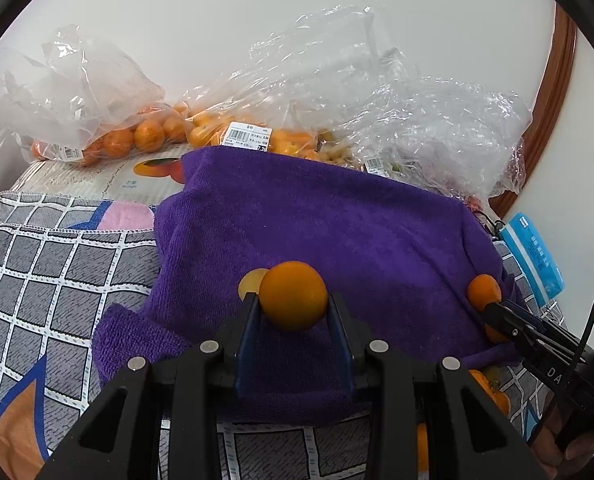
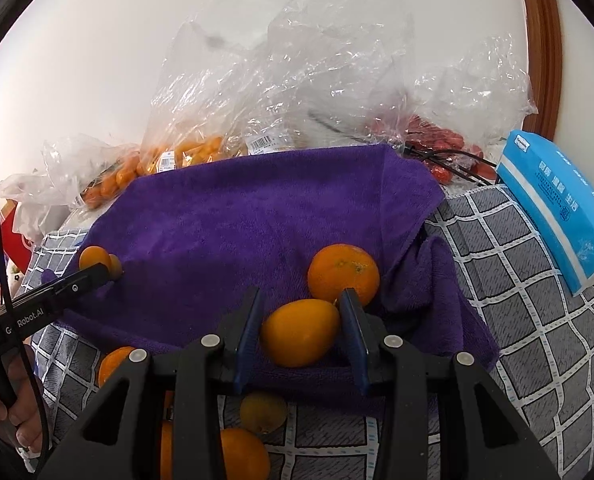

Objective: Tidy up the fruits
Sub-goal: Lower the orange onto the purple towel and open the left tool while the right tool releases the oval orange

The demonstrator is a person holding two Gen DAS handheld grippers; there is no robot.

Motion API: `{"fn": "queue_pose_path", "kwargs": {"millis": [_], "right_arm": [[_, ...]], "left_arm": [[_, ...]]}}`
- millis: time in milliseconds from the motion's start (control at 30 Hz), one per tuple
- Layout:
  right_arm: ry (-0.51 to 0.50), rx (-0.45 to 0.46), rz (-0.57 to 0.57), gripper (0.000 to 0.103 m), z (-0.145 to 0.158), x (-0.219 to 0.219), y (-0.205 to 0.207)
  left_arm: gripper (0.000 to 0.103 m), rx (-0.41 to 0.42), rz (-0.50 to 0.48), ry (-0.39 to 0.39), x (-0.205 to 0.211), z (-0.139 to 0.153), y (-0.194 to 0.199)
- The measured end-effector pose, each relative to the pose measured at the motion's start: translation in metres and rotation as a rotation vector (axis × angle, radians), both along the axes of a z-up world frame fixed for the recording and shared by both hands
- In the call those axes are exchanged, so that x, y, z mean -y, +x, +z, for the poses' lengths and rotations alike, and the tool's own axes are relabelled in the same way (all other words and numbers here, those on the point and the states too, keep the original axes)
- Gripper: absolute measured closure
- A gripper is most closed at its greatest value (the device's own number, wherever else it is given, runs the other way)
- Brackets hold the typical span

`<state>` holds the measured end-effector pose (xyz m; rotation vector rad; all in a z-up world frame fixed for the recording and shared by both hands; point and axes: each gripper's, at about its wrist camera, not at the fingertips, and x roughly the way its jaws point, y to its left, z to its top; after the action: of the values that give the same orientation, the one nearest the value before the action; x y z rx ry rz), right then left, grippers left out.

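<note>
A purple towel (image 1: 317, 224) lies on the checked cloth; it also shows in the right wrist view (image 2: 257, 208). My left gripper (image 1: 293, 308) is shut on a small round orange (image 1: 293, 296) above the towel, with a yellowish fruit (image 1: 251, 282) just behind it. My right gripper (image 2: 301, 316) is shut on an oval orange fruit (image 2: 299, 332) at the towel's near edge. A larger orange (image 2: 343, 272) rests on the towel just behind it. In the left wrist view the right gripper (image 1: 497, 312) is at the towel's right edge beside an orange (image 1: 484, 292).
Clear plastic bags of small oranges (image 1: 137, 136) and other fruit (image 2: 201, 152) lie behind the towel by the wall. A blue tissue pack (image 2: 557, 208) lies at the right. Loose oranges (image 2: 241, 456) and a yellowish fruit (image 2: 263, 412) lie on the checked cloth (image 1: 37, 264) in front of the towel.
</note>
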<state>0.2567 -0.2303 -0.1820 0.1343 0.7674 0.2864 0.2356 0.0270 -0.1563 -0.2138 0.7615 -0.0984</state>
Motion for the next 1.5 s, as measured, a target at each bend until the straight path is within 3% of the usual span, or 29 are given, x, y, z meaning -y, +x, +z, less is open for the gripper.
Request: {"fn": "queue_pose_path", "kwargs": {"millis": [633, 900, 1067, 1500], "right_arm": [[-0.008, 0.004, -0.008, 0.063, 0.001, 0.001, -0.001], [0.015, 0.023, -0.025, 0.054, 0.007, 0.007, -0.003], [0.035, 0.046, -0.043, 0.049, 0.011, 0.012, -0.005], [0.020, 0.086, -0.058, 0.048, 0.018, 0.011, -0.011]], "left_arm": [[0.070, -0.005, 0.013, -0.003, -0.001, 0.000, 0.001], [0.070, 0.004, 0.009, -0.007, 0.002, 0.003, -0.001], [0.062, 0.012, 0.006, -0.024, 0.001, 0.004, -0.003], [0.062, 0.024, 0.008, -0.028, 0.001, 0.006, -0.005]]}}
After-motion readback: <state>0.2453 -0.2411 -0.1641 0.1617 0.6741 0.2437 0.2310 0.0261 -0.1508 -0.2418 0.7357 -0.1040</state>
